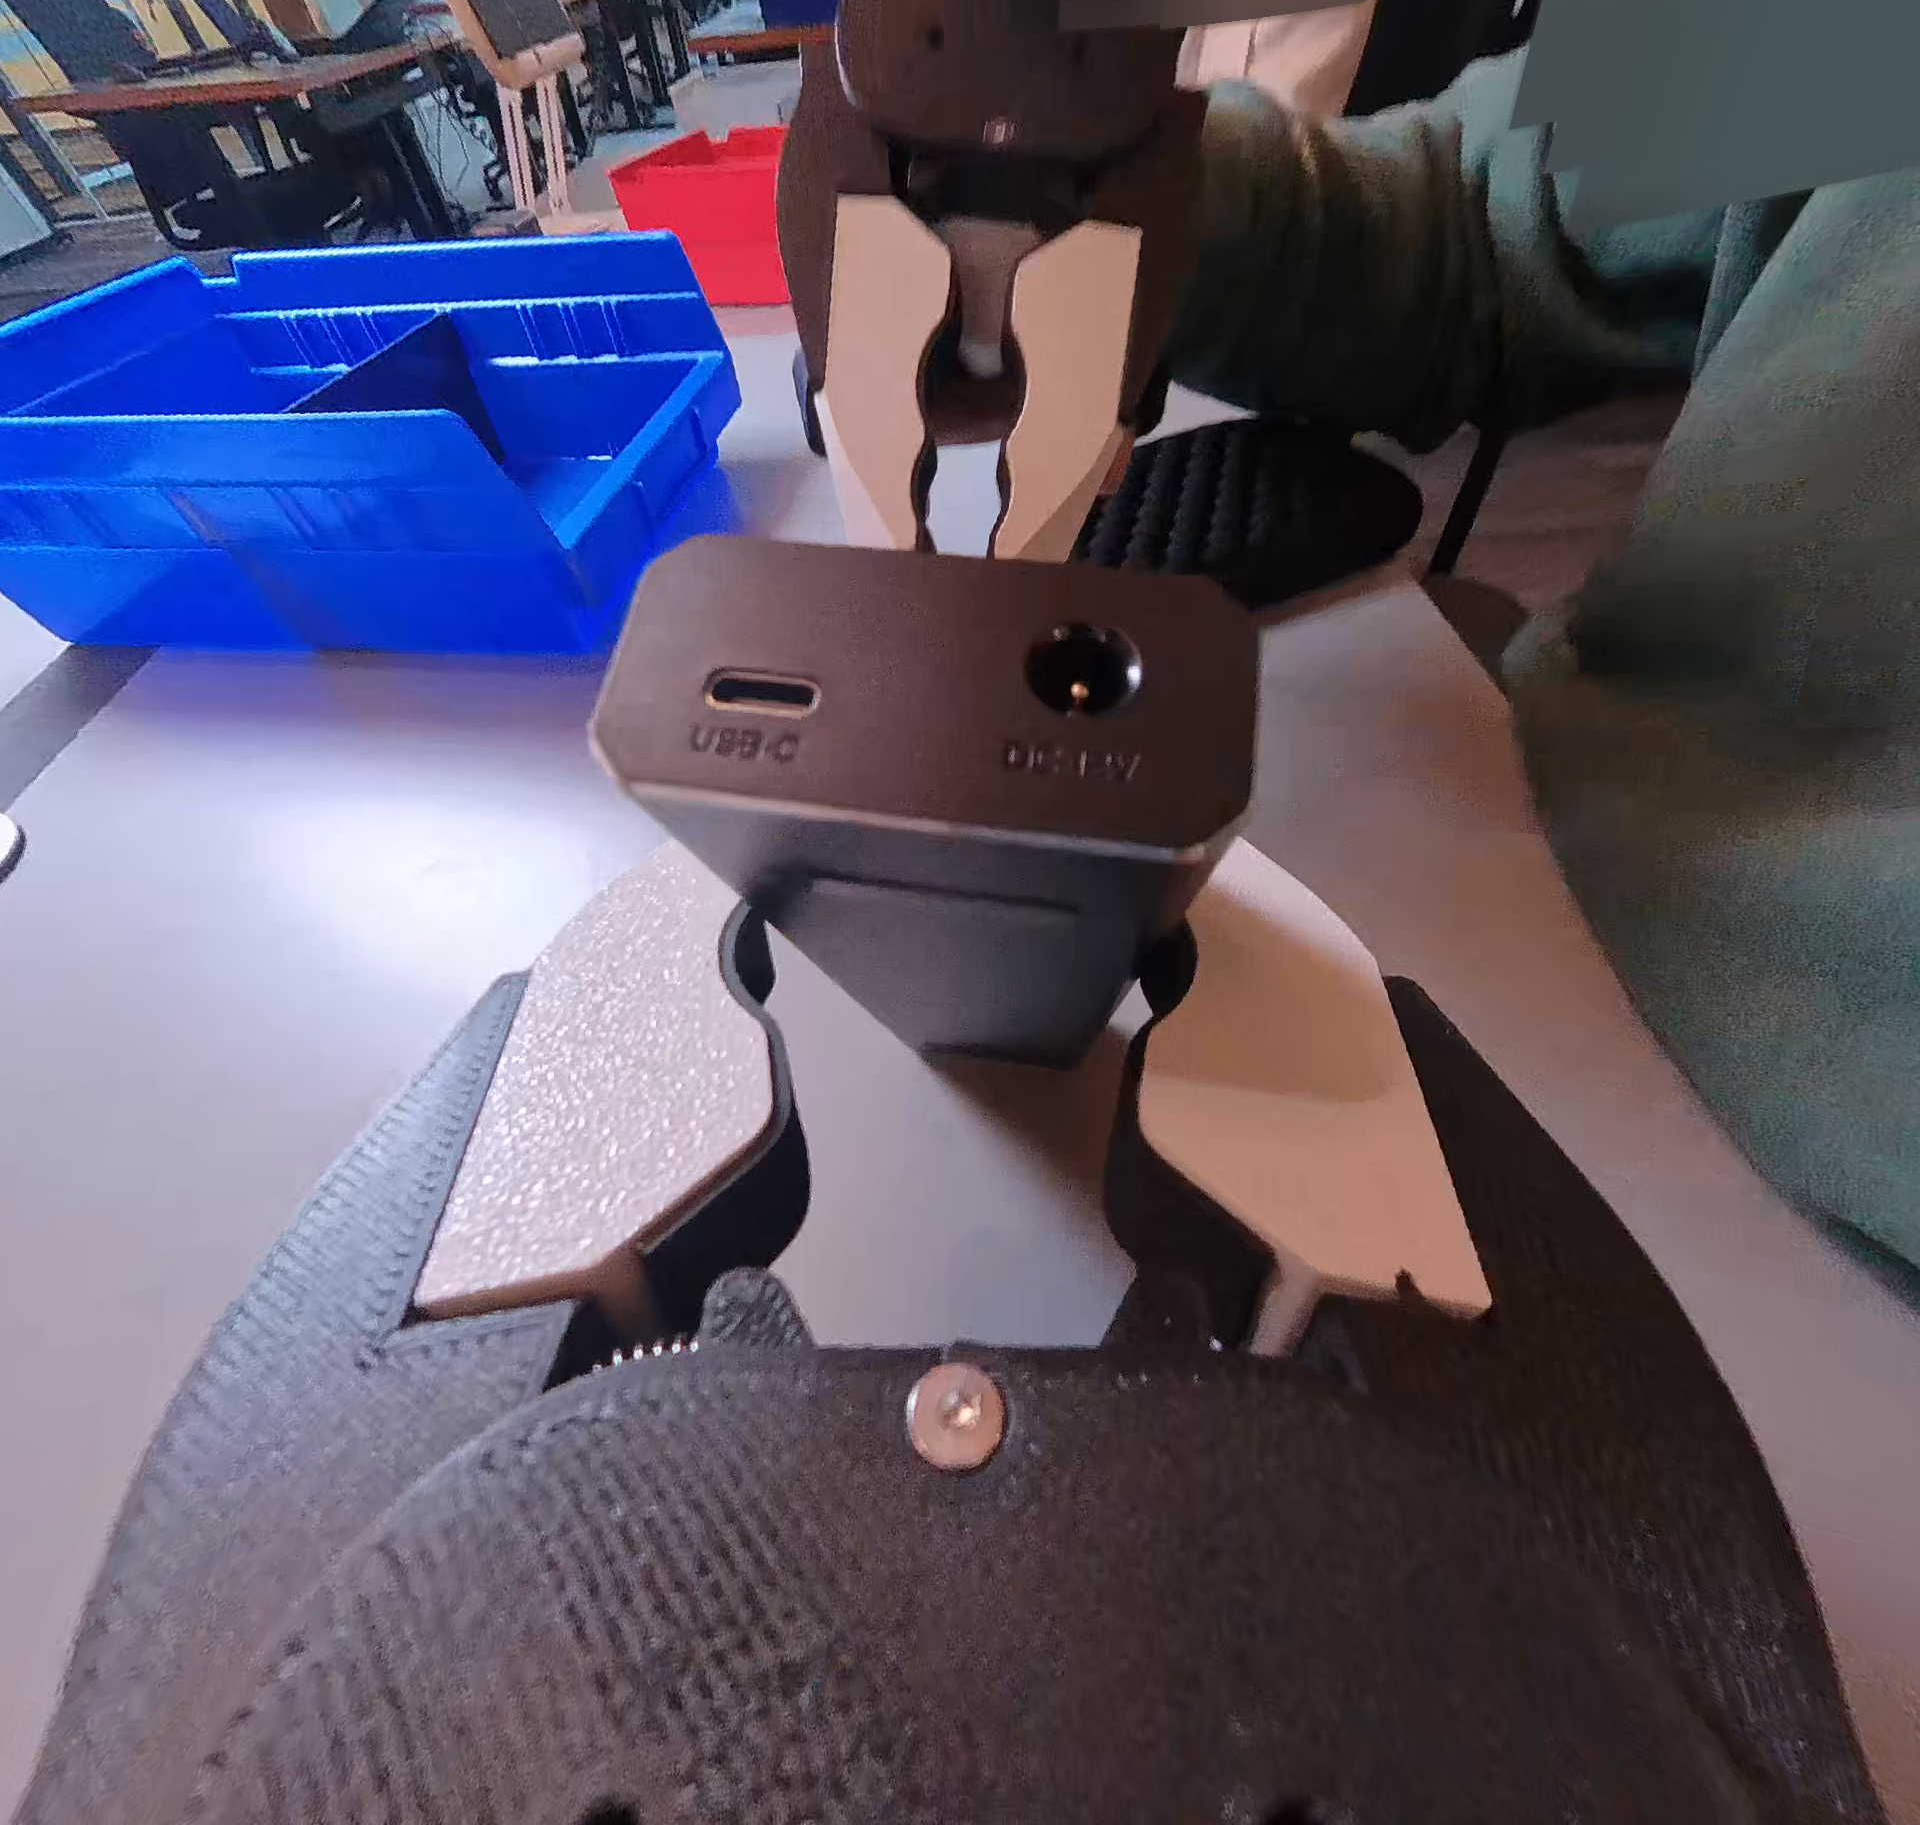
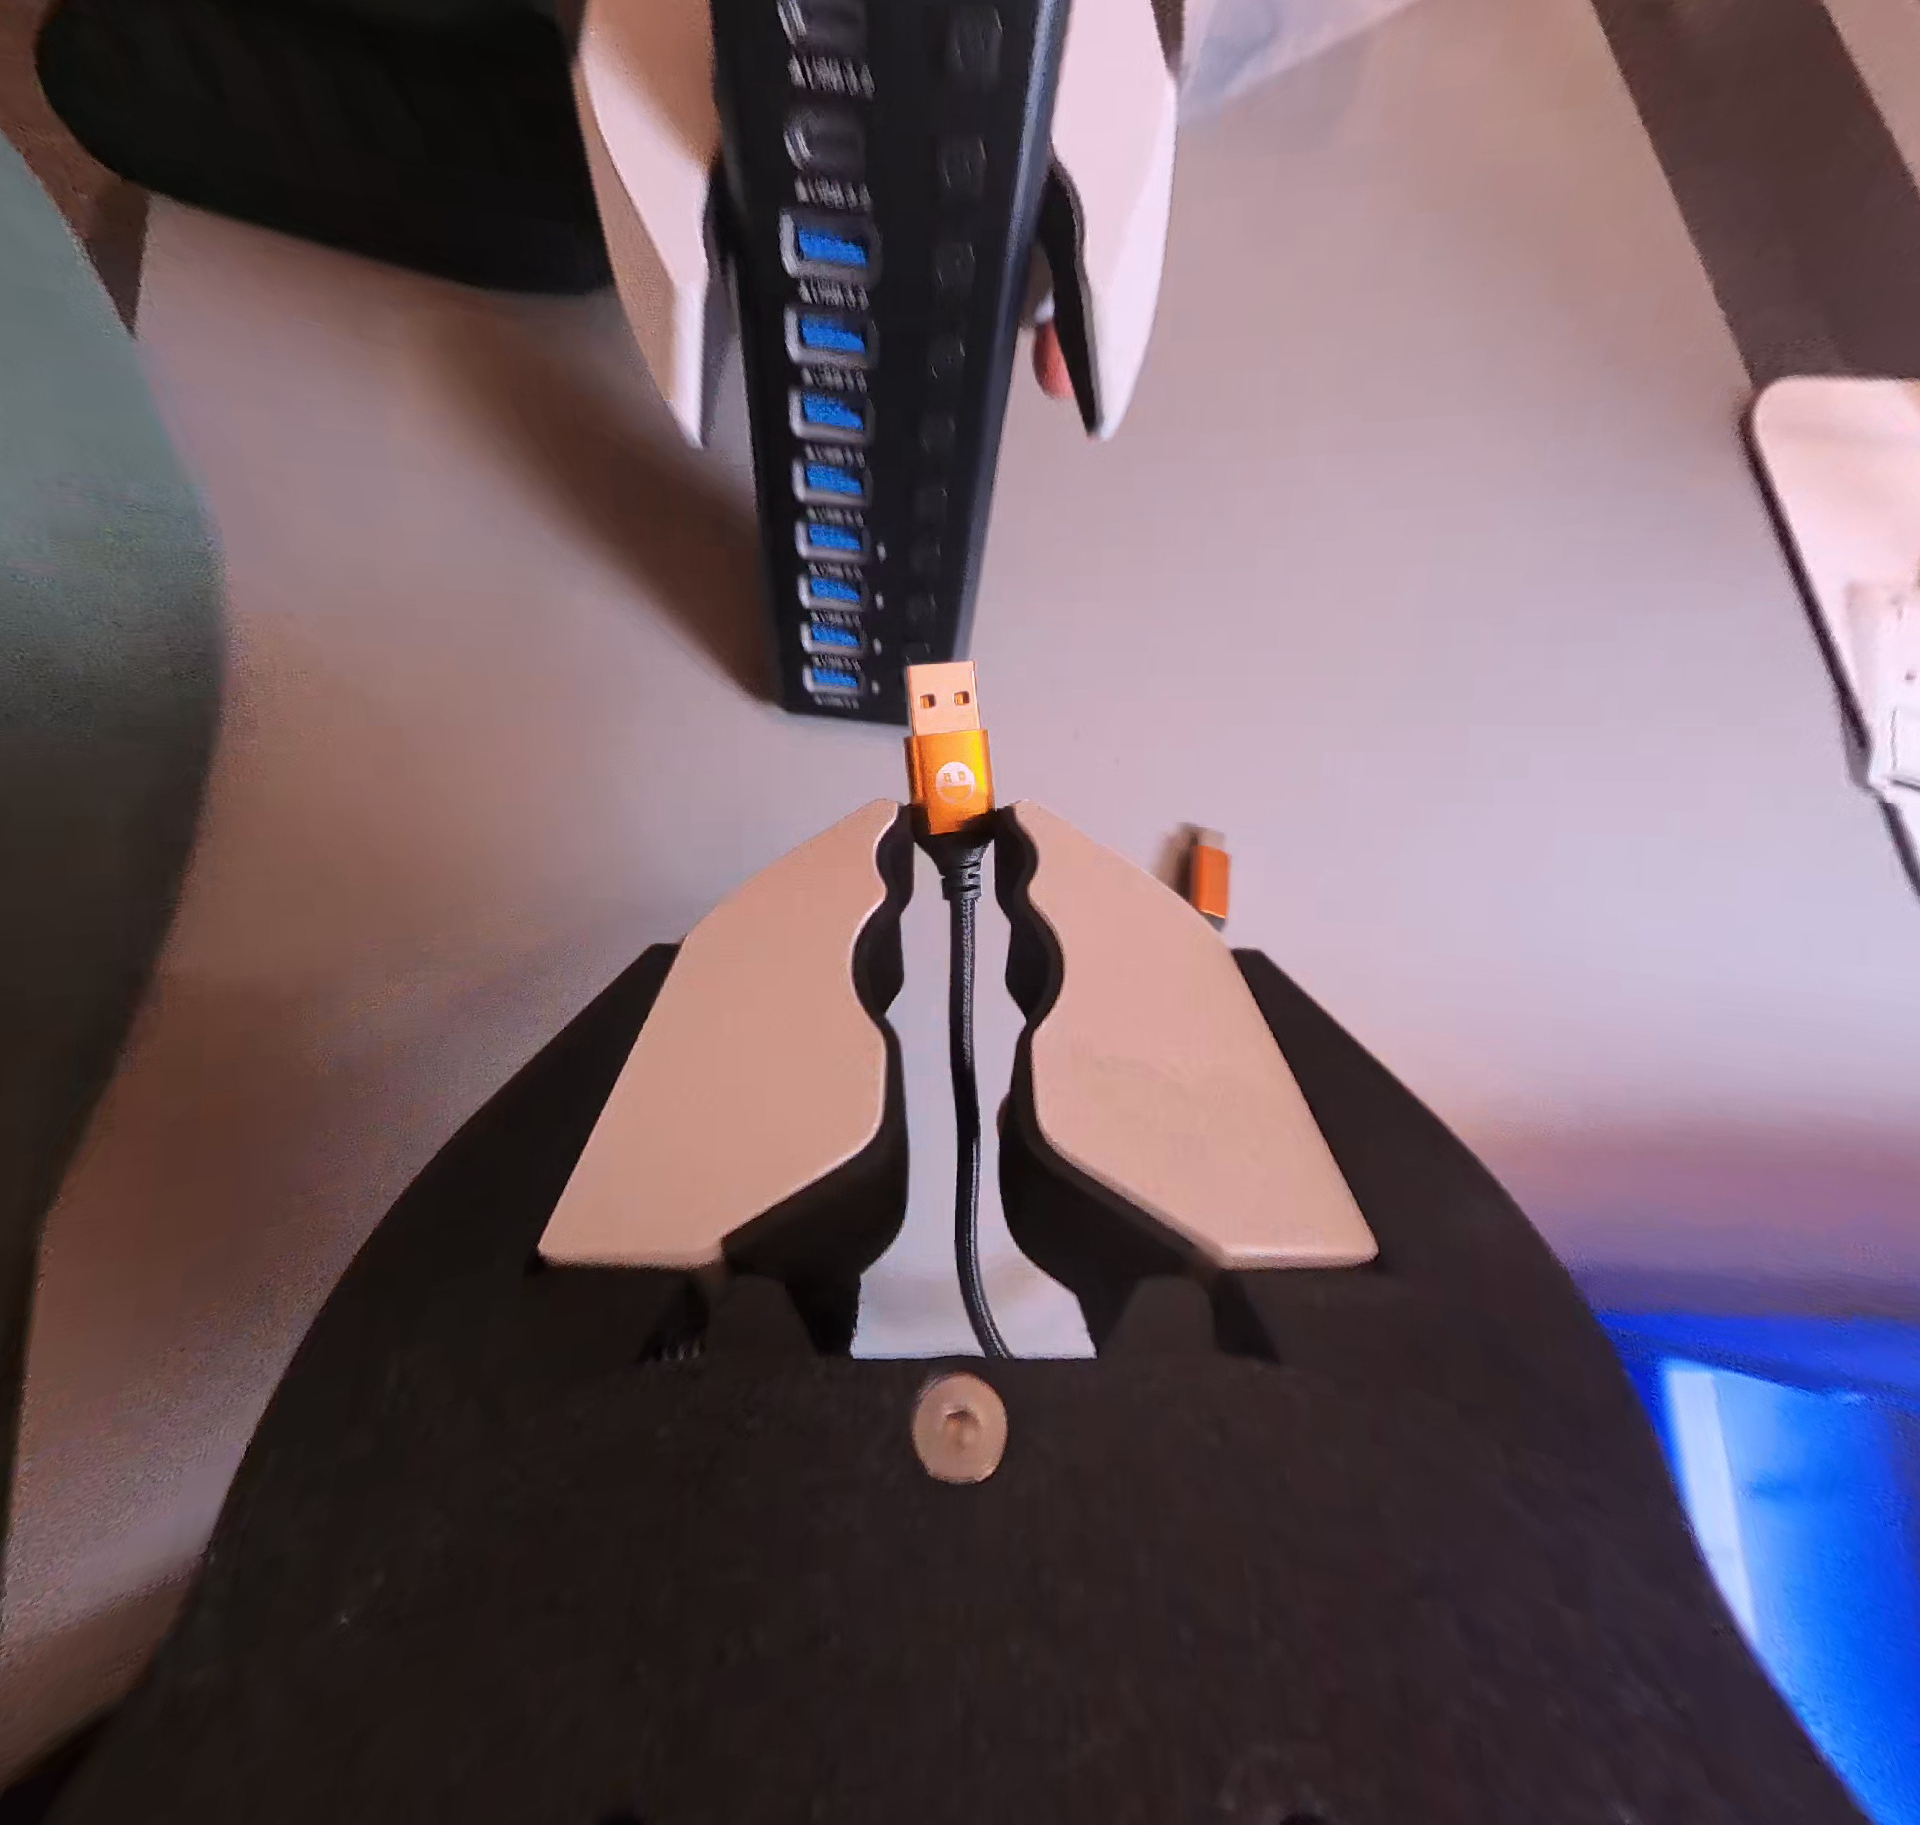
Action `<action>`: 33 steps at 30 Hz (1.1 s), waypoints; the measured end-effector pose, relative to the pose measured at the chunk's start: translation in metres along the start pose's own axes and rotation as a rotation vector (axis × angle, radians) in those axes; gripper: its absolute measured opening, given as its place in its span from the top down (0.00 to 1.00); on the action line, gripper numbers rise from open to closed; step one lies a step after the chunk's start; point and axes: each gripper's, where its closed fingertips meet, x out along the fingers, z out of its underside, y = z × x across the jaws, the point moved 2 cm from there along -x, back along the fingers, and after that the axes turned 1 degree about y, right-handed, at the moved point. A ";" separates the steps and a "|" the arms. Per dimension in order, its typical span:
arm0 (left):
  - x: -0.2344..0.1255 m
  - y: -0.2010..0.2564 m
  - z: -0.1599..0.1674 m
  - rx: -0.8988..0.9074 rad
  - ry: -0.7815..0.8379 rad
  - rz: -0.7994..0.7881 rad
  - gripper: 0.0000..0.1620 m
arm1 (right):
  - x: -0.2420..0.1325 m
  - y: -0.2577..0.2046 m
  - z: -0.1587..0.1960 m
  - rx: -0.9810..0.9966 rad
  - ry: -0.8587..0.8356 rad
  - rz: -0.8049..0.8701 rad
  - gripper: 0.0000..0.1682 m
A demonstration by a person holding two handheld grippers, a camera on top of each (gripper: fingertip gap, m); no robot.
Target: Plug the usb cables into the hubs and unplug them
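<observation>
Hub's getting pinched right now: the left gripper (image 1: pixel 951 954) is clamping the long black multi-port USB hub (image 1: pixel 935 726) across its sides, lifting it off the pale grey table (image 1: pixel 312 840). The right gripper (image 2: pixel 948 819) is squeezing nearly closed on the orange metal USB-A plug (image 2: pixel 943 752) of the black braided cable (image 2: pixel 966 1100), with the plug sticking out past the tips. It's sitting just beside the hub's near end, next to the row of blue ports, not inserted. The cable's other orange connector (image 2: pixel 1208 876) is lying on the table nearby. A blue plastic bin (image 1: pixel 353 445) and a red bin (image 1: pixel 707 196) are sitting further back.
</observation>
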 end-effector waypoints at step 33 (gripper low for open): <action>0.001 0.015 -0.033 -0.155 0.186 0.083 0.57 | -0.005 -0.026 -0.065 0.047 0.258 -0.050 0.91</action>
